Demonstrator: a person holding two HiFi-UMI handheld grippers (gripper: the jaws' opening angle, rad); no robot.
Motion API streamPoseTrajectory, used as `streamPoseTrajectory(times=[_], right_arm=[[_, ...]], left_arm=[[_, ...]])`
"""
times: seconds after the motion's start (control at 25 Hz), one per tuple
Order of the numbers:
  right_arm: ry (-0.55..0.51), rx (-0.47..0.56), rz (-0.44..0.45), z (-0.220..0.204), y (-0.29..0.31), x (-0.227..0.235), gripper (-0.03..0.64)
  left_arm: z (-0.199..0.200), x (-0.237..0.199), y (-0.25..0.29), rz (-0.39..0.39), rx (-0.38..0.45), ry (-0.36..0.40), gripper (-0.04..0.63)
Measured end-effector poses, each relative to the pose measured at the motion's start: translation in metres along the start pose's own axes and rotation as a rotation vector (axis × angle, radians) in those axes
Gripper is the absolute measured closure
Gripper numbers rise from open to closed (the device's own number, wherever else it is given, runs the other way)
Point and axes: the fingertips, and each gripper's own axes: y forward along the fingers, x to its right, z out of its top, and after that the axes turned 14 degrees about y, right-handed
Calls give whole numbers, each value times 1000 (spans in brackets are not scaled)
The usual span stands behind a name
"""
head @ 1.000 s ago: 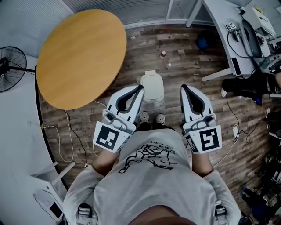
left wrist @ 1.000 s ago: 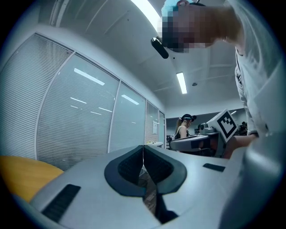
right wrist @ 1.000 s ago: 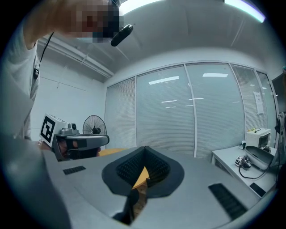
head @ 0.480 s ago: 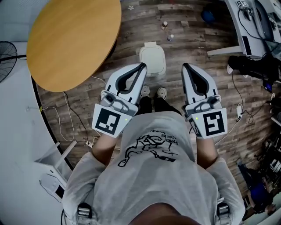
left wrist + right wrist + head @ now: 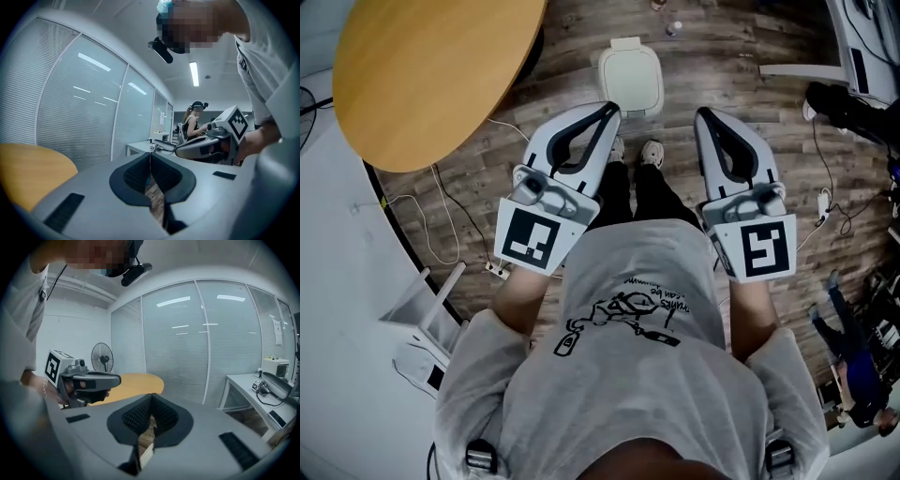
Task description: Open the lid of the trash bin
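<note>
Gripping nothing, the left gripper (image 5: 605, 111) has its jaws brought together at the tips. Its own view shows only a sliver of wood floor through the slot behind them. The right gripper (image 5: 705, 114) is in the same condition: jaws closed tip to tip, nothing between. Both are held in front of the person's torso, level with each other, left and right of centre in the head view, noses aimed toward the top of the frame.

The person's shoes (image 5: 652, 153) show between the two grippers. Just above them, at upper centre, the trash bin (image 5: 630, 80) stands on the wood floor (image 5: 741, 66), its pale lid (image 5: 630, 70) flat and closed. The round table (image 5: 431, 66) fills the upper left.

Change noted over the last second: bin, table and shoes have slid together toward the top of the frame, while the grippers keep about the same place. The gap between shoes and bin appears unchanged, so this reads as the head camera tipping further down, not an approach.

Assessment: neither gripper is near the lid. Opening has not begun, and a downward reach to the lid is outstanding.
</note>
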Motion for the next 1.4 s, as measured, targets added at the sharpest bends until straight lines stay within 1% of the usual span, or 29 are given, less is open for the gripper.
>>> streamPoseTrajectory(times=[0.16,0.32,0.64,0.8,0.92,1.04,1.28,1.4], right_arm=[[-12,-38,-8,-25,14,6,612],[-16,-79,-20,-54,21,10,612],[-25,-154,-33,-111,39,21,612],[-41,-186,-42,-139,45,27,611],[-57,-218,-37,-165,52,33,611],[-68,-251,-32,-192,60,40,611],[-146,-314,-14,-249,79,49,611],[-161,-362,-9,-281,87,54,611]], left_arm=[[-27,2,6,-11,-10,-8,575],[-57,10,6,-30,-47,-14,575],[-108,16,13,-42,-90,18,575],[-137,28,19,-74,-118,27,575],[-165,38,22,-97,-156,24,575],[-192,43,24,-101,-188,11,575],[-239,54,32,-117,-212,16,575],[-266,61,36,-123,-235,12,575]])
